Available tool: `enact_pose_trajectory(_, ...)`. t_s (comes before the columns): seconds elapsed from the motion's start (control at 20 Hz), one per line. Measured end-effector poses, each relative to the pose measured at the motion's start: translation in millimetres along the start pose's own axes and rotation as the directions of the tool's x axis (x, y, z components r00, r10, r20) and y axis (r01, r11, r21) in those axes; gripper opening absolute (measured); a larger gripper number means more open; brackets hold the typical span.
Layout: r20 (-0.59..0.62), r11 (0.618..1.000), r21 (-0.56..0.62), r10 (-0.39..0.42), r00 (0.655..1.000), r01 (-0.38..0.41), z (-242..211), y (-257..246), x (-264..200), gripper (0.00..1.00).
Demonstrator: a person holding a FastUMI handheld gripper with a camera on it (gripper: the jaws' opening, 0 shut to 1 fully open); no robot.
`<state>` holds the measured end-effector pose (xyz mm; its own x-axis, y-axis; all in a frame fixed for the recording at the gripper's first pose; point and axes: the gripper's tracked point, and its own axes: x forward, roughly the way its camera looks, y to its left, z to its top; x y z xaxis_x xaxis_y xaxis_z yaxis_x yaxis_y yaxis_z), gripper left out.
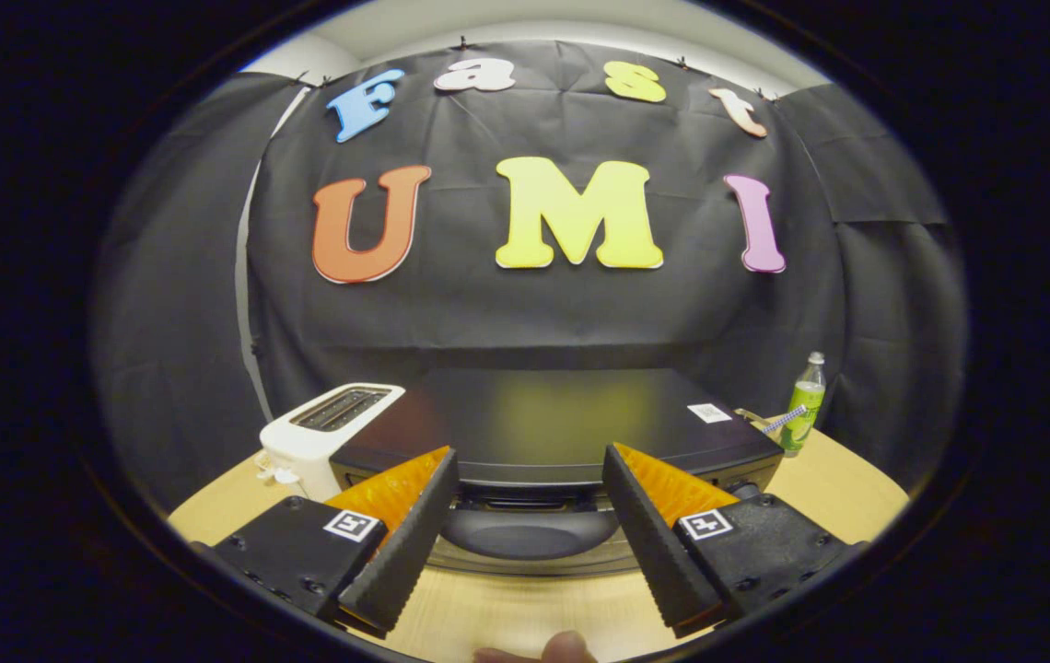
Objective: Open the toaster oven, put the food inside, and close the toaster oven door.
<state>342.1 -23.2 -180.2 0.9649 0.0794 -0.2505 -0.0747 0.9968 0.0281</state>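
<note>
A black toaster oven [562, 419] stands on the wooden table straight ahead of me, seen from above its flat top. Its dark curved door handle [530, 532] sits at the front edge, right between my two fingers. My gripper [530, 460] is open, one finger on each side of the handle, with nothing pressed between them. The door looks closed. I cannot see any food.
A white slot toaster [327, 433] stands to the left of the oven. A green bottle [804, 405] and a small striped item stand at the oven's right rear. The light wooden table [847, 497] extends around them. A fingertip [566, 647] shows at the near edge.
</note>
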Motion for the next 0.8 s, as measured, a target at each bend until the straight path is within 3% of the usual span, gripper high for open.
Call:
enact_pose_trajectory(0.15,-0.029,1.000,0.012,-0.019,0.999,0.019,-19.5,-5.7,-2.3,1.00)
enact_pose_trajectory(0.25,-0.008,0.998,-0.055,-0.020,1.000,0.019,-19.9,-2.4,0.1,1.00)
enact_pose_trajectory(0.4,-0.025,0.999,-0.029,-0.020,0.999,0.019,-28.7,-6.4,-8.4,1.00)
enact_pose_trajectory(0.8,-0.098,1.000,-0.019,-0.010,0.995,0.009,-63.9,-5.3,-61.0,1.00)
